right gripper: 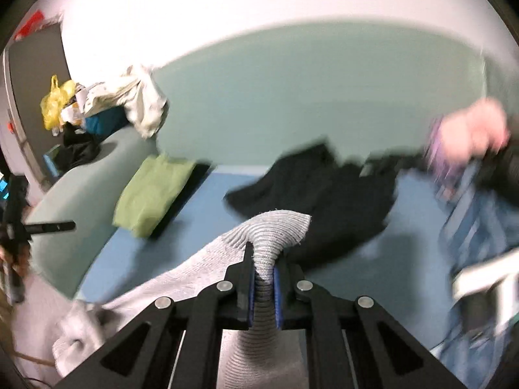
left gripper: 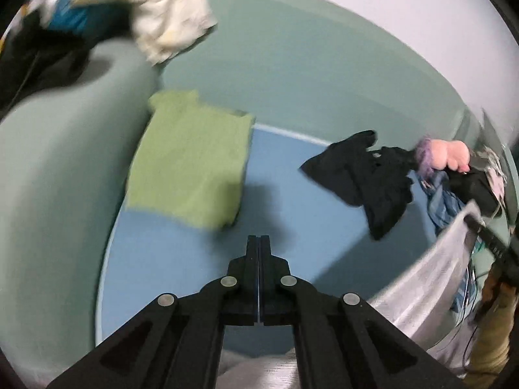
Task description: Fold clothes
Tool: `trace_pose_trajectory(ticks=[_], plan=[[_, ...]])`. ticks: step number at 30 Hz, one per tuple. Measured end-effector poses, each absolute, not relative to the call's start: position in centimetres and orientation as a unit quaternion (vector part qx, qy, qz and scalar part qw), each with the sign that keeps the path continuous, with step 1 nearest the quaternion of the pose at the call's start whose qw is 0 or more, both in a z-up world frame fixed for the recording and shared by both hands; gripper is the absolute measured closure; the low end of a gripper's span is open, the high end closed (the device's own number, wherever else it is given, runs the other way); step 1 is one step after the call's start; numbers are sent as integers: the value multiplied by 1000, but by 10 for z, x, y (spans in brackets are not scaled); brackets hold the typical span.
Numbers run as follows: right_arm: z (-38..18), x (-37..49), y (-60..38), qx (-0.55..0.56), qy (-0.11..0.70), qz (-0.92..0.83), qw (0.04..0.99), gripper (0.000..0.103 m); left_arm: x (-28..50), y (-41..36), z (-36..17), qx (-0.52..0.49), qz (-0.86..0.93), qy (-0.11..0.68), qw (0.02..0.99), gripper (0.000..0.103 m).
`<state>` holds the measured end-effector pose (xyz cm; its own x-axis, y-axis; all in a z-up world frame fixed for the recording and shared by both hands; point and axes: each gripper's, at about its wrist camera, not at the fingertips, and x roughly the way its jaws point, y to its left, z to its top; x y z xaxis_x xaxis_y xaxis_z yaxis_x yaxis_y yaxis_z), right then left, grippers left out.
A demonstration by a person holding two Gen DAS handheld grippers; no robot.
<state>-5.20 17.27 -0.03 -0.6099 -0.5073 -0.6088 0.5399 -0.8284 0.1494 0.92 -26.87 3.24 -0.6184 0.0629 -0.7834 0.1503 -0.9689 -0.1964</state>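
My right gripper [right gripper: 263, 261] is shut on the ribbed hem of a grey knit garment [right gripper: 181, 278], which trails down to the lower left; it also shows at the right of the left wrist view [left gripper: 431, 278]. My left gripper [left gripper: 259, 243] is shut and empty above the blue sofa seat [left gripper: 181, 253]. A folded green garment [left gripper: 191, 159] lies at the seat's left end, also seen in the right wrist view [right gripper: 152, 191]. A crumpled black garment [left gripper: 366, 175] lies on the seat's right part, behind the grey hem in the right wrist view [right gripper: 327, 191].
A pile of cream, teal and black clothes [left gripper: 129, 13] sits on the green sofa armrest [left gripper: 58, 168]. A pink plush toy [left gripper: 451, 155] and blue denim [right gripper: 480, 220] lie at the right. A yellow bag [right gripper: 56, 100] is by the door.
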Motion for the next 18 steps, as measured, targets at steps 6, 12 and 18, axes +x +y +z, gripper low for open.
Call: trace_pose_trajectory(ticks=[6, 12, 18], plan=[[30, -51, 176, 282, 32, -918, 277, 95, 8, -212, -37, 557, -830, 3, -43, 42], [24, -51, 186, 287, 29, -919, 268, 95, 11, -222, -84, 623, -782, -1, -25, 38], [9, -47, 201, 303, 35, -918, 252, 95, 24, -236, -120, 695, -716, 54, 20, 91]])
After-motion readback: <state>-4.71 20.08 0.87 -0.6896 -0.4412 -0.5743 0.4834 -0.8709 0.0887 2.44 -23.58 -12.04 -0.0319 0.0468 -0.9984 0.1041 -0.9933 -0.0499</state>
